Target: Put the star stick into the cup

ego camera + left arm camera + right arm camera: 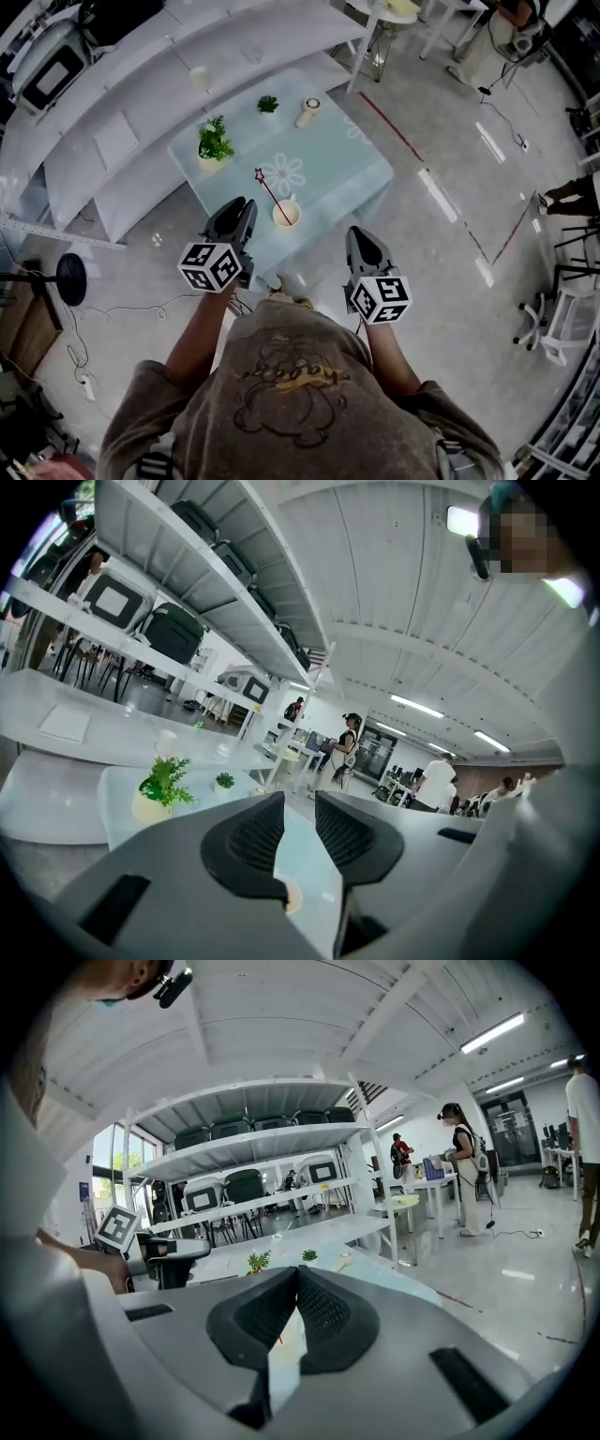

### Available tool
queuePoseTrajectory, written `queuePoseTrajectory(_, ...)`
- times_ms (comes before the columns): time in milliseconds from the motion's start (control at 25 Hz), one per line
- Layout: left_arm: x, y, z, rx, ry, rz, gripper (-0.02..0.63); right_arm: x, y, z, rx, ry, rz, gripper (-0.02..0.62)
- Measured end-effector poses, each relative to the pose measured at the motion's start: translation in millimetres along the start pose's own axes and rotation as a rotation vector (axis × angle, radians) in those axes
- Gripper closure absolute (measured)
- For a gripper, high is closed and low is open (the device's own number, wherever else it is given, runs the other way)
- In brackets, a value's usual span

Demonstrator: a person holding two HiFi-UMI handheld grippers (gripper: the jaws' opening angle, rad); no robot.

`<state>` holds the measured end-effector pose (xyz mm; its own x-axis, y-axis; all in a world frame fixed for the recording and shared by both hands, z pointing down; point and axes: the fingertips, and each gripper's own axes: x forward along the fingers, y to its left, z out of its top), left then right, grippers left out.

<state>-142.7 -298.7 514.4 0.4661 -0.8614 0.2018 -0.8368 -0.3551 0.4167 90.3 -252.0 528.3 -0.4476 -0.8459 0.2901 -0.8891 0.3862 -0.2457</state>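
On the pale blue table point(349, 161) stands a cream cup point(286, 215). The star stick point(269, 191), a thin red rod with a star at its top, sits in the cup and leans back to the left. My left gripper point(241, 206) hovers at the table's near edge just left of the cup, its jaws a little apart with nothing between them point(300, 803). The cup's rim point(292, 893) shows low in that gap. My right gripper point(360, 234) hangs off the table's near right edge, its jaws meeting at the tips point(298, 1271) with nothing held.
A leafy potted plant point(214, 142), a small plant point(268, 104) and a white cylinder point(307, 112) stand on the table's far half. White shelving point(122, 112) runs behind and to the left. A fan point(70, 275) and cables lie on the floor at left. People stand far off point(466, 1162).
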Motion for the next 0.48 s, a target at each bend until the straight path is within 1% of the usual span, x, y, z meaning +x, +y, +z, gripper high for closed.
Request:
queuePoseTrajectory(160, -20.3, -6.4, 7.9, 0.081, -0.013, 0.014, 0.502, 3.3, 8.3, 3.3, -0.030, -0.005, 0.019, 0.594)
queuePoseTrajectory(280, -32.0, -10.8, 9.6, 0.127, -0.040, 0.034, 0.505, 2.6, 12.6, 3.6, -0.048, -0.014, 0.025, 0.594)
queuePoseTrajectory(320, -36.1, -11.5, 10.3, 0.143, -0.055, 0.045, 0.518, 2.1, 13.5, 3.7, -0.051, -0.017, 0.026, 0.594)
queuePoseTrajectory(400, -43.7, -11.1, 11.6, 0.167, -0.082, 0.062, 0.571, 1.6, 15.0, 4.1, -0.052, -0.024, 0.029, 0.594)
queuePoseTrajectory(480, -49.2, -9.6, 11.1, 0.160, -0.097, 0.066, 0.582, 1.9, 16.6, 5.6, -0.053, -0.031, 0.038, 0.594)
